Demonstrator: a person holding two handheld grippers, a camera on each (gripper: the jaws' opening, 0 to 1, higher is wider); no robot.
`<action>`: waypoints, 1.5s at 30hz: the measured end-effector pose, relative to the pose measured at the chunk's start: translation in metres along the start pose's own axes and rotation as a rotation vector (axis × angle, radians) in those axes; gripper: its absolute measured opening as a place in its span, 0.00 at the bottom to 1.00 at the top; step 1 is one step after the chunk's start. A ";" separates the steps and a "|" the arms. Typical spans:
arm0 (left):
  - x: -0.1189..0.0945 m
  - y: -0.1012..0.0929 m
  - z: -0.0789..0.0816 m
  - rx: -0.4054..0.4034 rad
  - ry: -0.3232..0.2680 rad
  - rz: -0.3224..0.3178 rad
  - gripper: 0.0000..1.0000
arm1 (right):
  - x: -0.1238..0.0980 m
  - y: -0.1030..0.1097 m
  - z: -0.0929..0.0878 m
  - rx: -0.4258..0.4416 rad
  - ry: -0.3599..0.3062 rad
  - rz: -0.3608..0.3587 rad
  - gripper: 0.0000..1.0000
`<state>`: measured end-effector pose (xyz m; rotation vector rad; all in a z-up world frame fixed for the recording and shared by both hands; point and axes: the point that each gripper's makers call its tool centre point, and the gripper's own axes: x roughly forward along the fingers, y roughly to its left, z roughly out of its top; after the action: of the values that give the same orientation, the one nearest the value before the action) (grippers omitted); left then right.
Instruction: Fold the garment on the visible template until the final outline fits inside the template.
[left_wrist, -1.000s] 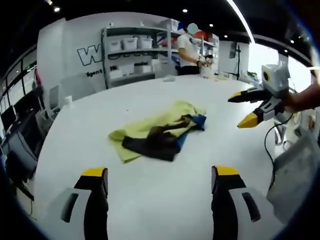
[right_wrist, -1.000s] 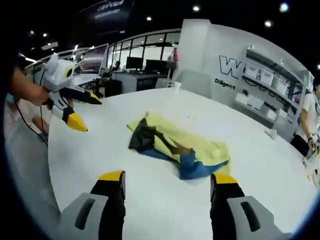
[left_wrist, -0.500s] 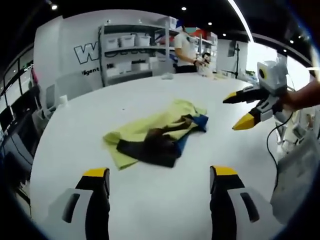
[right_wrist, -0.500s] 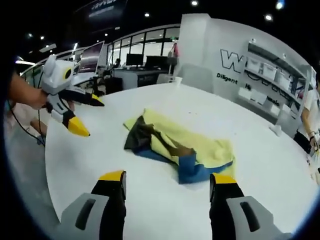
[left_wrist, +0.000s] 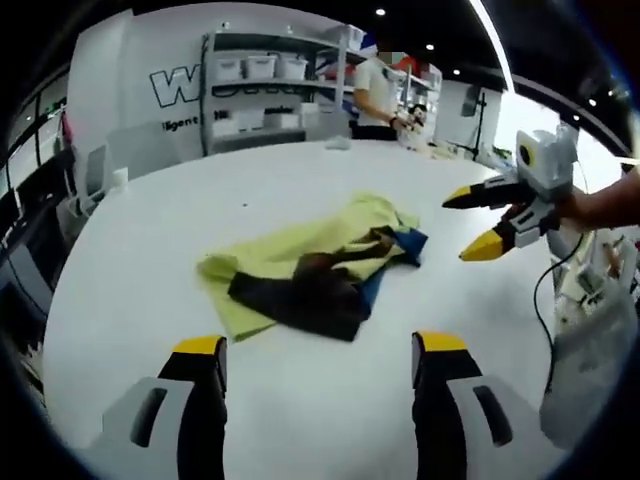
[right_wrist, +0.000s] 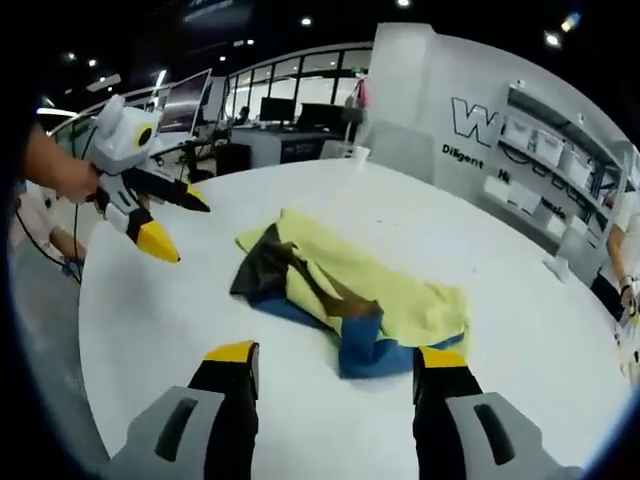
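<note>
A crumpled garment (left_wrist: 310, 265), yellow-green with dark brown and blue parts, lies in a heap on the white round table (left_wrist: 150, 300). In the left gripper view my left gripper (left_wrist: 320, 350) stands open just short of the heap, nothing between its jaws. My right gripper (left_wrist: 472, 222) hangs open in the air to the garment's right, held by a hand. In the right gripper view my right gripper (right_wrist: 336, 358) is open with the garment's (right_wrist: 370, 285) blue corner just ahead of it. My left gripper (right_wrist: 178, 225) hovers open at the left, apart from the cloth.
Shelves with white bins (left_wrist: 260, 90) line the far wall, and a person (left_wrist: 378, 95) stands by them. A small white object (right_wrist: 548, 268) sits near the table's far edge. Desks with monitors (right_wrist: 270, 120) stand beyond the table. A grey bag (left_wrist: 590, 350) hangs off the table's right.
Both cameras have come a little closer to the garment, which looks larger now. The garment itself lies as before, and both grippers stay open.
</note>
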<state>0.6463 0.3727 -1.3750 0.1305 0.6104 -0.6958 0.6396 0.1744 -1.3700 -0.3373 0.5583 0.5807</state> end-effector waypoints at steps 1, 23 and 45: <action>0.001 0.001 0.000 0.001 0.004 0.001 0.72 | 0.000 0.000 -0.001 -0.004 0.005 0.001 0.56; 0.037 -0.005 0.013 0.059 0.039 -0.061 0.57 | 0.023 0.000 -0.009 -0.025 0.040 0.036 0.29; 0.077 0.001 0.021 0.114 0.127 -0.090 0.38 | 0.045 -0.014 -0.009 0.071 0.084 0.049 0.19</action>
<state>0.7037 0.3236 -1.4020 0.2555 0.7018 -0.8143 0.6755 0.1784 -1.4018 -0.2825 0.6680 0.5948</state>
